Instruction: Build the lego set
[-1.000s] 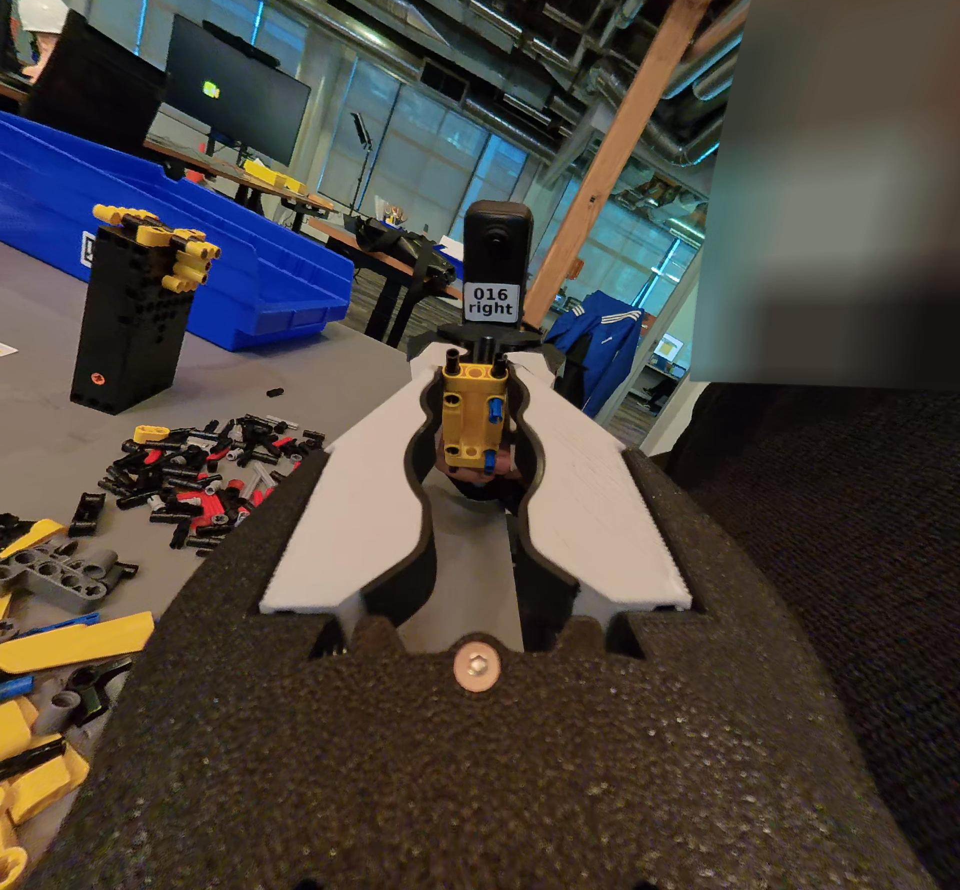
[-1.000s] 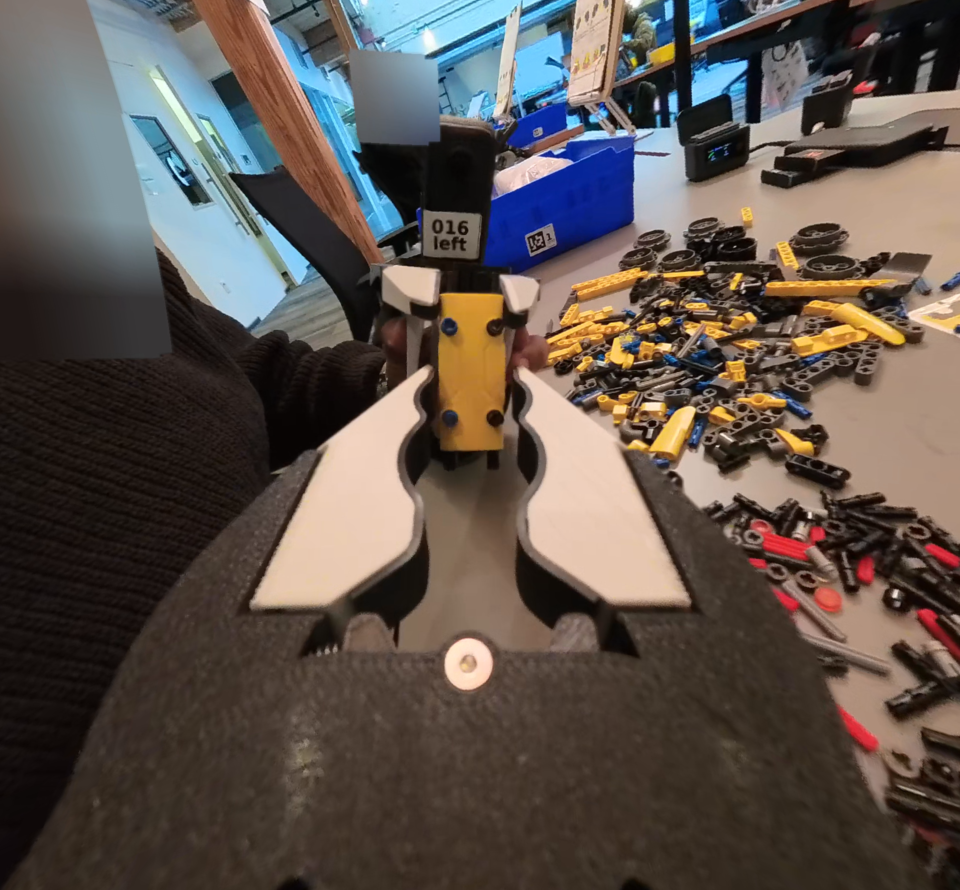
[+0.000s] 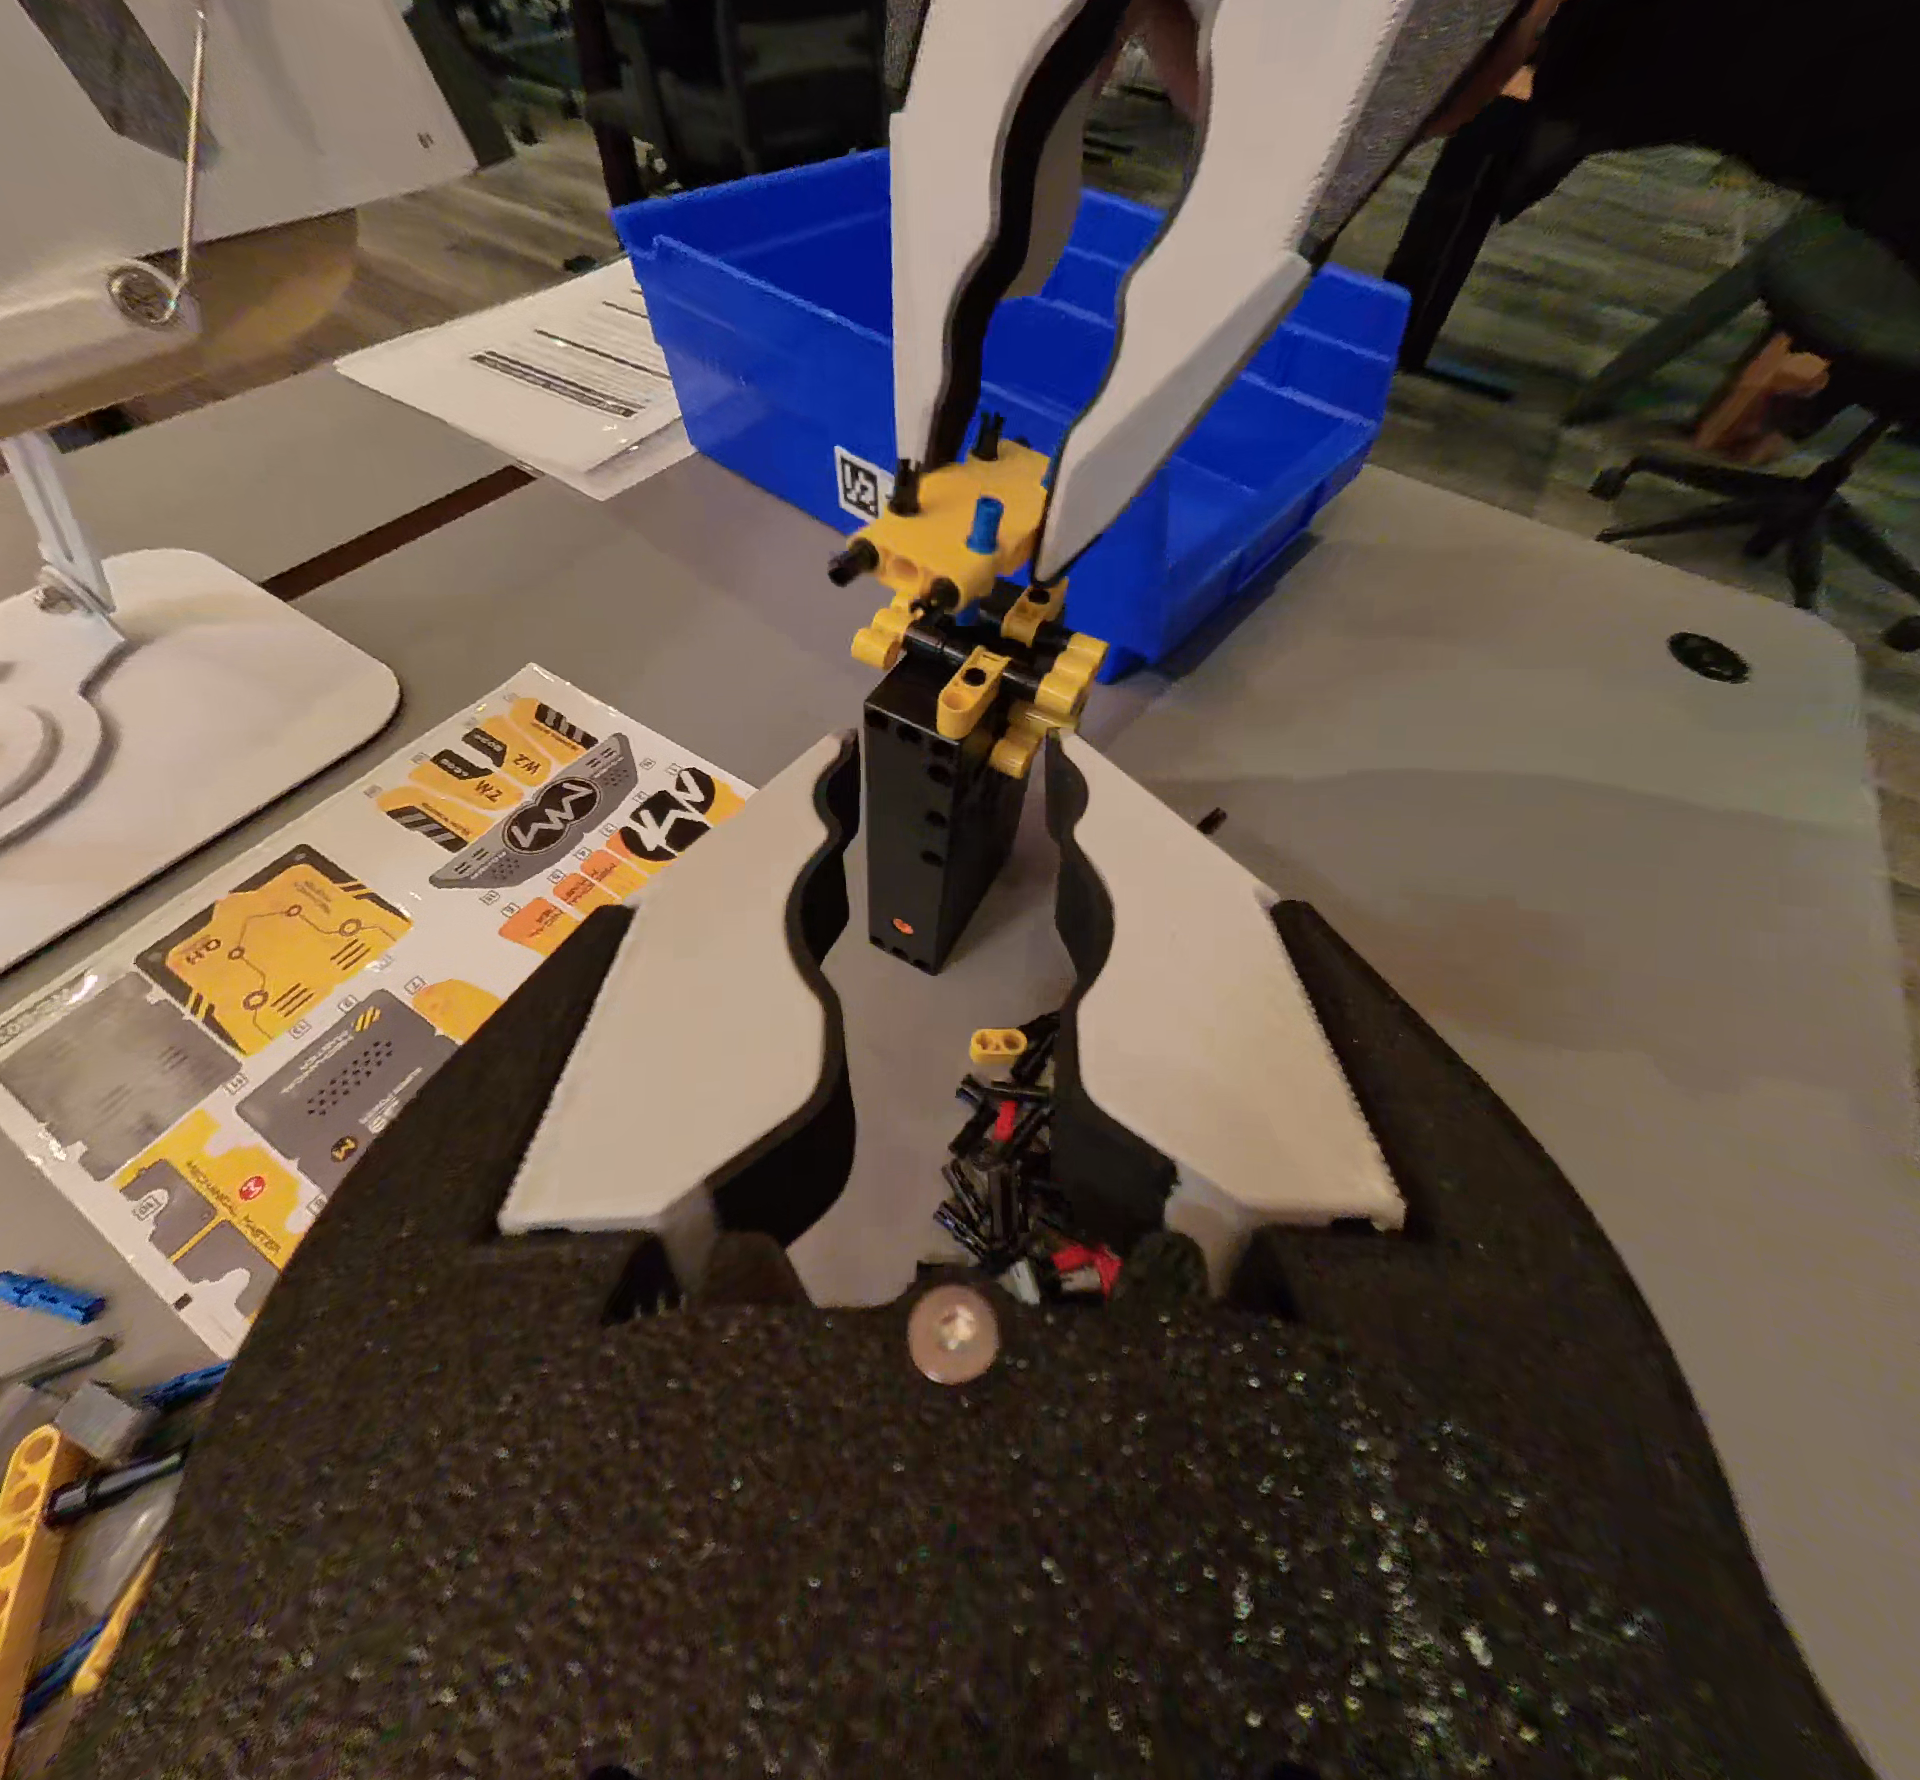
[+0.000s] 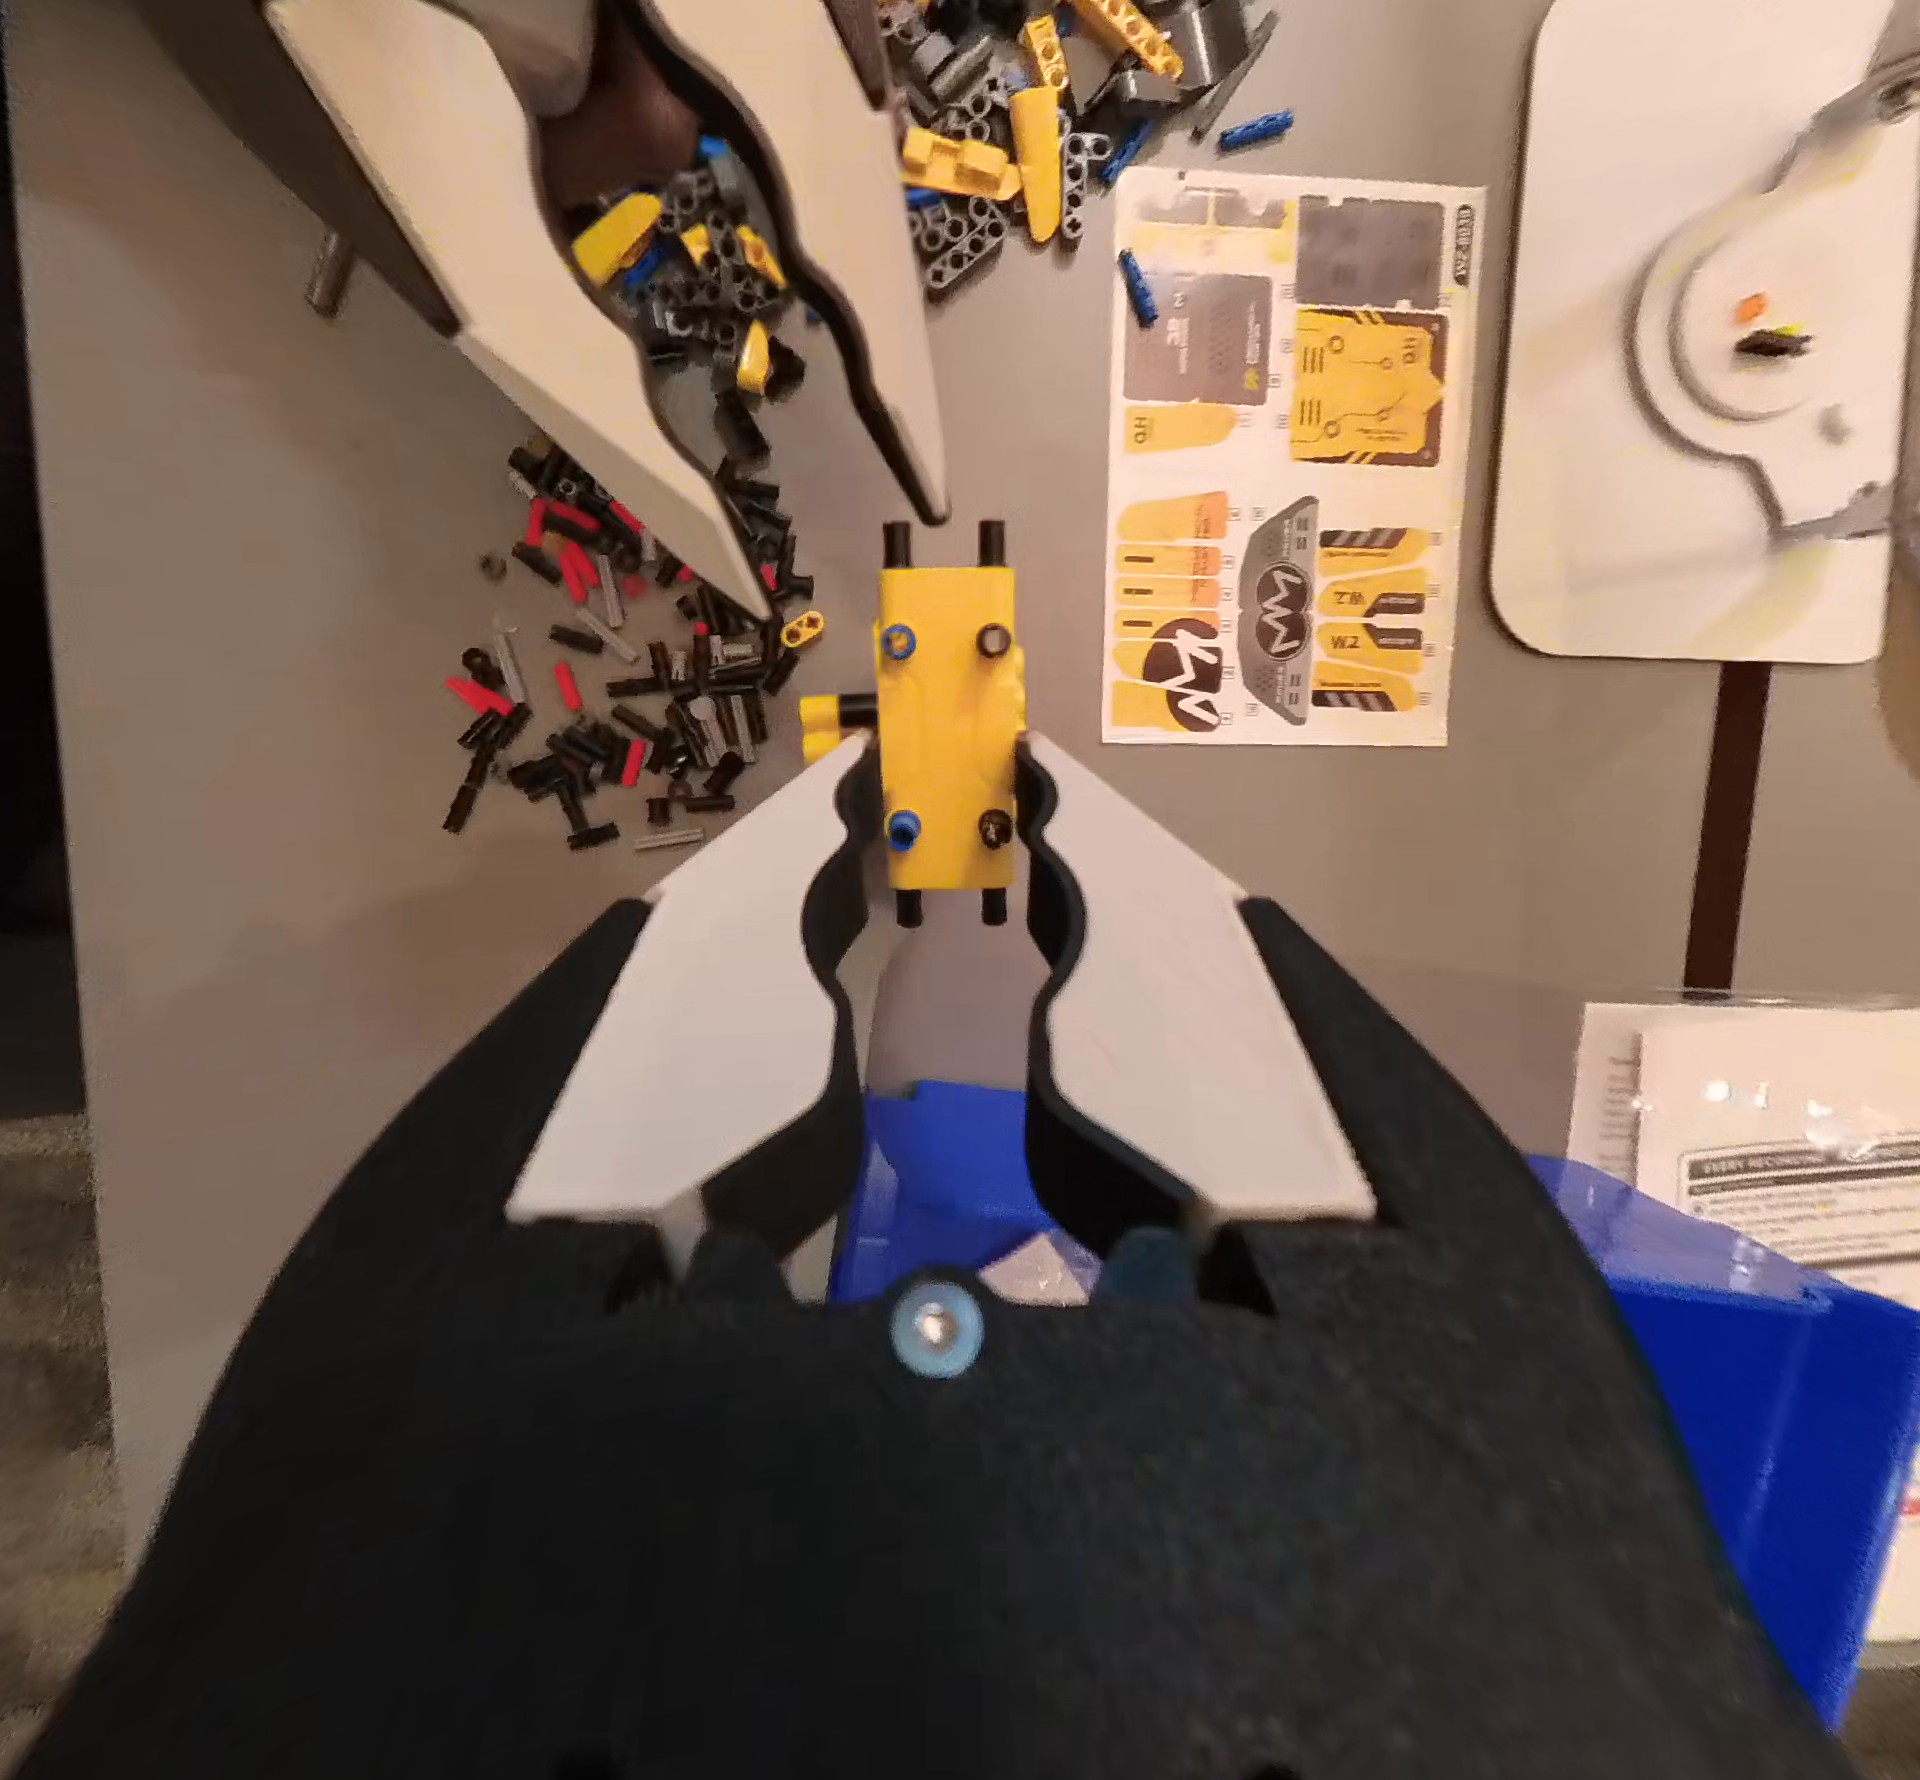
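The yellow block (image 4: 948, 743) is sitting clamped in the right gripper (image 4: 940, 743), hovering just above the black tower (image 3: 935, 837) on the desk (image 3: 1455, 899). The left gripper (image 3: 951, 743), fingers spread and empty, is flanking that tower beside loose pins (image 3: 997, 1148).

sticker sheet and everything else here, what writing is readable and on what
Sticker sheet: printed lettering on yellow, grey decals; I won't quote it.
White paper: print too blurred to read.
Blue bin: square code label, no words.
Yellow block in right tongs: none.
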